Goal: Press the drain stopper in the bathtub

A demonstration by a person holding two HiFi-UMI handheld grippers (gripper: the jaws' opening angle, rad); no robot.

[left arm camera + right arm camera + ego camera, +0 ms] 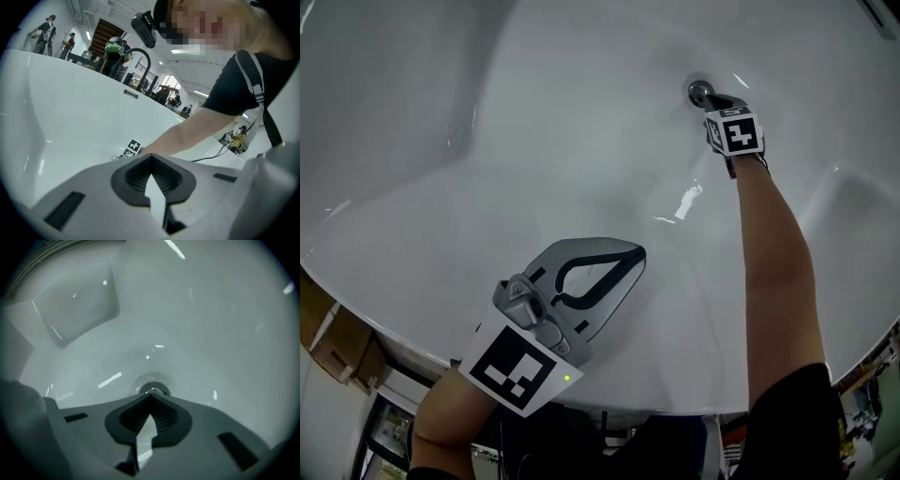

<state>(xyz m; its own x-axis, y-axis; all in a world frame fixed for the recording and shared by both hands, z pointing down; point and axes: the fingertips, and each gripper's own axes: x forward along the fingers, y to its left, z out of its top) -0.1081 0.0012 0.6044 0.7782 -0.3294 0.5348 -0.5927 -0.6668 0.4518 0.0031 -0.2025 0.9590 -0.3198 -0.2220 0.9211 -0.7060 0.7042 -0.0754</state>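
Observation:
The chrome drain stopper [700,91] sits in the floor of the white bathtub [534,141], at the upper right of the head view. My right gripper [713,99] reaches down to it, jaws shut with nothing between them. In the right gripper view the closed tips [151,395] sit at the near edge of the round stopper [153,388]; I cannot tell whether they touch. My left gripper [636,253] hovers over the tub's near side, shut and empty, its tips [151,156] pointing across the tub toward the right gripper's marker cube [132,147].
A moulded recess [79,310] lies in the tub wall beyond the drain. A dark arched faucet [140,58] stands at the far rim, with people behind it. Cardboard boxes [328,342] sit outside the tub at lower left. Cables [220,150] trail on the right.

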